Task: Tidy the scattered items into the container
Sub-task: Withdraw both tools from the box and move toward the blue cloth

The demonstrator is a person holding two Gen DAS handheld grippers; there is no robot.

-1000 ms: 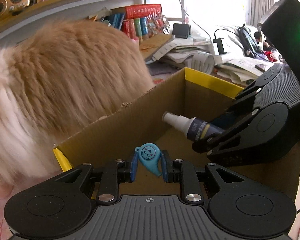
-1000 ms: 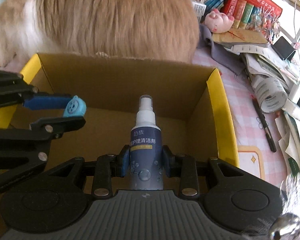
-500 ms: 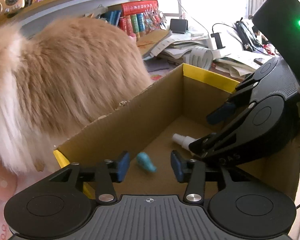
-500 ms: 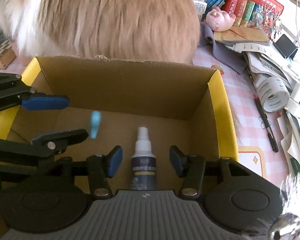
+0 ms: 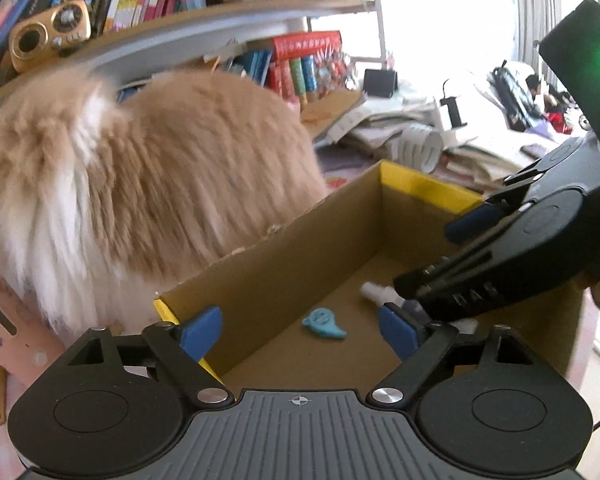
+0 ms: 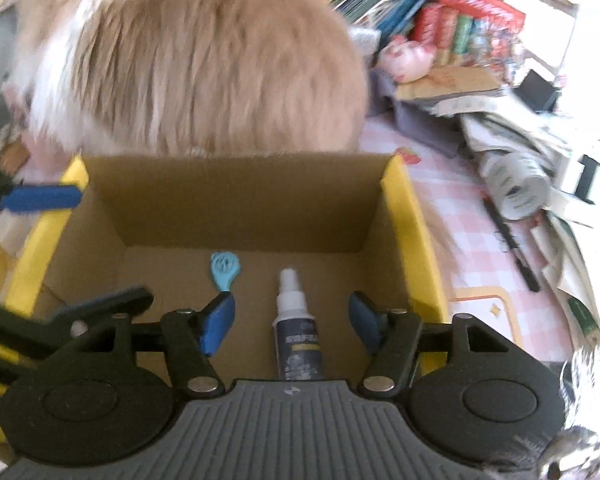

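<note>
An open cardboard box with yellow flaps holds both items on its floor. The small blue teardrop toy lies flat, and beside it lies the dark spray bottle with a white nozzle. My left gripper hangs above the box, its jaws opening wide with nothing between the pads. My right gripper hovers over the bottle, jaws opening, its blue pads clear of the bottle on both sides. In the left wrist view the right gripper hides most of the bottle.
A fluffy ginger and white cat presses against the box's far wall. Books, a pink pig figure, piled papers and a black pen crowd the pink checked table to the right.
Both grippers let go: the blue toy and the spray bottle dropped to the box floor. Both pairs of jaws spread apart and both grippers rose a little. The cat shifted.
</note>
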